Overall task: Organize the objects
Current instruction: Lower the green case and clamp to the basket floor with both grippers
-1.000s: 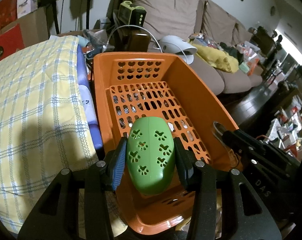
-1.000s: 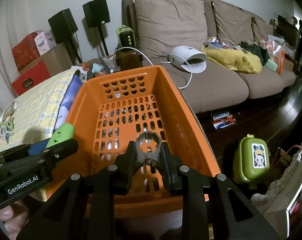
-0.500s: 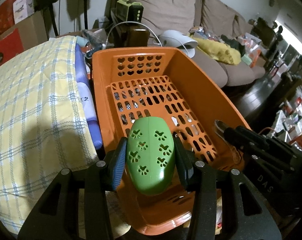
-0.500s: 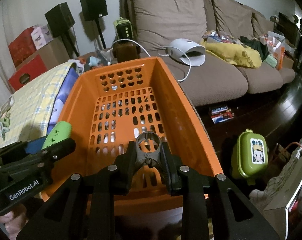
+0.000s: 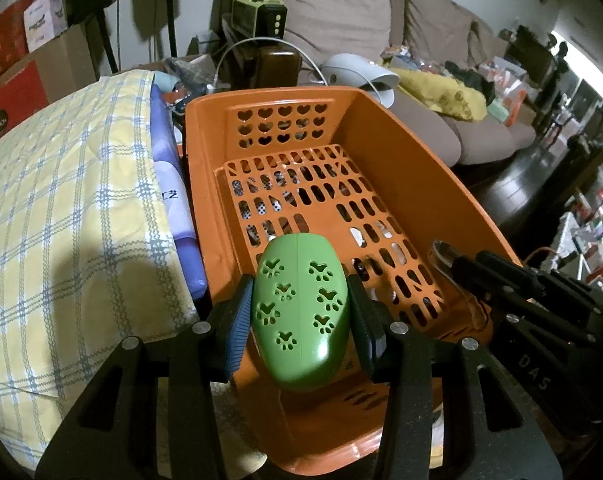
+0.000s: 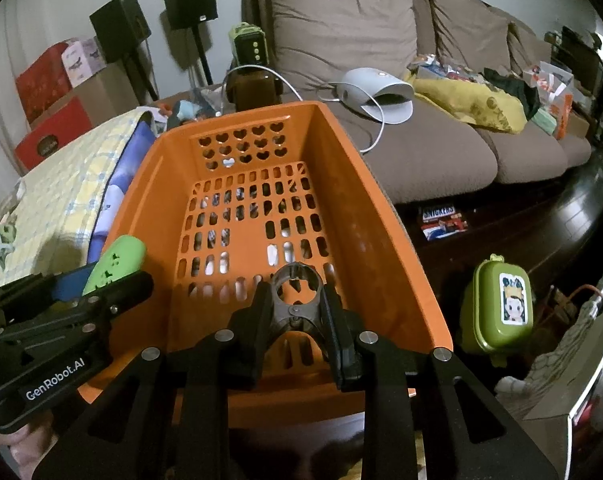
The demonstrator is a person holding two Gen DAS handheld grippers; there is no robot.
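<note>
Green case (image 5: 300, 308) clamped inside left claw (image 5: 299, 312) — over basket (image 5: 401, 152).

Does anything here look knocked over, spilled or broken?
Nothing looks damaged or spilled. The orange basket sits upright with nothing lying in it; each tool holds its item over it. The one stray is a green lidded box standing on the dark floor beside the sofa.

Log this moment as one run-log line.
left gripper: shut on green paw-print case | right gripper: shut on dark ring-ended tool | both over orange basket | basket empty
</note>
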